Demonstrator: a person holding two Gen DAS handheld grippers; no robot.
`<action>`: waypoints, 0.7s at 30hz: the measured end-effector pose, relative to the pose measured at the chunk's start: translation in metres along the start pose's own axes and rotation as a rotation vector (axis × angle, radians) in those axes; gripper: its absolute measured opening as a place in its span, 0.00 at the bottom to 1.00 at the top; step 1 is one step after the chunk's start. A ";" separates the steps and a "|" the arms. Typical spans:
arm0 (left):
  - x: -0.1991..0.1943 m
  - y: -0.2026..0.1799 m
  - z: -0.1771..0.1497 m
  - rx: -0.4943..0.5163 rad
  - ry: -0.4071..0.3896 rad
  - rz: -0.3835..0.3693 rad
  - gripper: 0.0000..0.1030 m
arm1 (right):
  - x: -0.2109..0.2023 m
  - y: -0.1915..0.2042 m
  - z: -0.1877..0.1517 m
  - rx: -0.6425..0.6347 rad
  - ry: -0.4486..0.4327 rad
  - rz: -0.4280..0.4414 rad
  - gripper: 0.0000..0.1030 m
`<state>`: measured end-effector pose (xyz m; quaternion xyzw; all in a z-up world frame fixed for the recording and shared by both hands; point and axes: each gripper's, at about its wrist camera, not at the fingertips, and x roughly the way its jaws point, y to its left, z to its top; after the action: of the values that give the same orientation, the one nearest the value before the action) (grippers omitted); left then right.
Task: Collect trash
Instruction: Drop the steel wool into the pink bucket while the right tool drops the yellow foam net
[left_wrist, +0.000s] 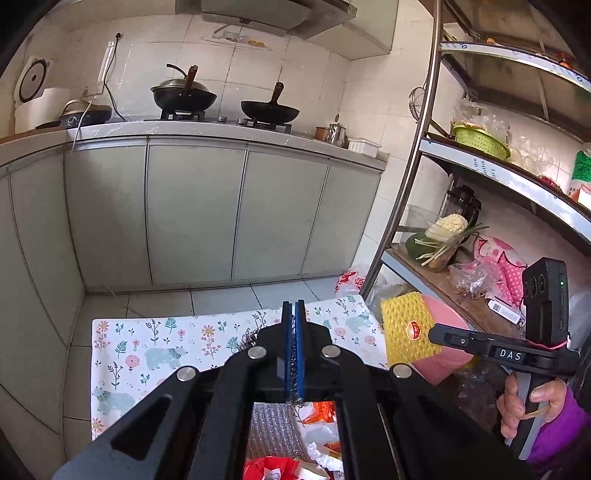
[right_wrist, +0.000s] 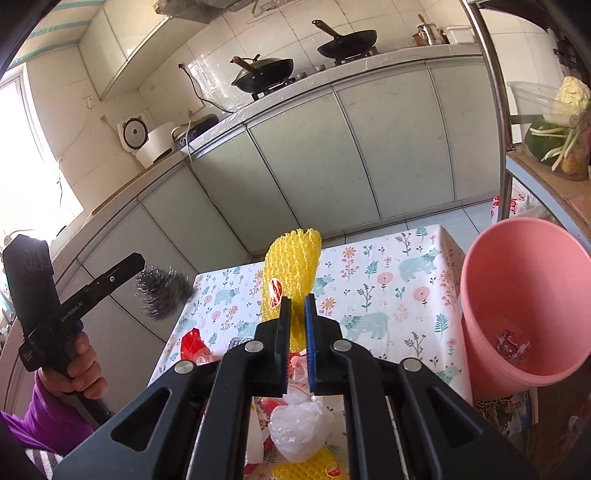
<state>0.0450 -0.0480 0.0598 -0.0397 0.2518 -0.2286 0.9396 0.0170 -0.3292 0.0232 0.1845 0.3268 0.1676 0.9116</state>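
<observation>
Nearest to me, the left gripper (left_wrist: 294, 314) is clamped tight on a wad of steel wool (right_wrist: 164, 291), its blue pads pressed together with grey wire strands poking out between them. From the other side the wool hangs off the gripper's tip, lifted clear of the table edge. The right gripper (right_wrist: 297, 308) pinches a yellow foam fruit net (right_wrist: 290, 271) with a red sticker; the net stands up from between the narrow jaws, held above the table. A hand (left_wrist: 524, 406) in a purple sleeve (left_wrist: 557, 435) grips the handle of that right tool.

Below both tools sits a small table under a floral bear-print cloth (left_wrist: 147, 350). Trash lies on its near end: a crumpled white plastic bag (right_wrist: 299, 424), a red wrapper (right_wrist: 194, 345), a patch of bubble wrap (left_wrist: 269, 428) and a second yellow net (right_wrist: 306, 469).

Just beside the table's right edge a pink bin (right_wrist: 517, 302) tilts its mouth towards the grippers, with some scraps already at its bottom.

Further off, grey-green cabinets (left_wrist: 192, 210) run under a counter carrying two black woks (left_wrist: 269, 109), a white rice cooker (left_wrist: 37, 99) and a kettle (left_wrist: 336, 133). A metal shelf rack (left_wrist: 417, 155) on the right holds vegetables and a green basket (left_wrist: 480, 138).
</observation>
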 end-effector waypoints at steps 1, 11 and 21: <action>0.001 -0.004 0.001 0.007 0.001 -0.003 0.01 | -0.002 -0.002 -0.001 0.005 -0.005 -0.004 0.07; 0.022 -0.046 0.012 0.055 0.003 -0.088 0.01 | -0.033 -0.023 -0.007 0.004 -0.100 -0.104 0.07; 0.057 -0.119 0.025 0.150 0.016 -0.232 0.01 | -0.066 -0.071 -0.015 0.084 -0.193 -0.235 0.07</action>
<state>0.0529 -0.1806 0.0780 0.0037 0.2354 -0.3541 0.9051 -0.0282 -0.4164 0.0161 0.1979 0.2639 0.0275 0.9436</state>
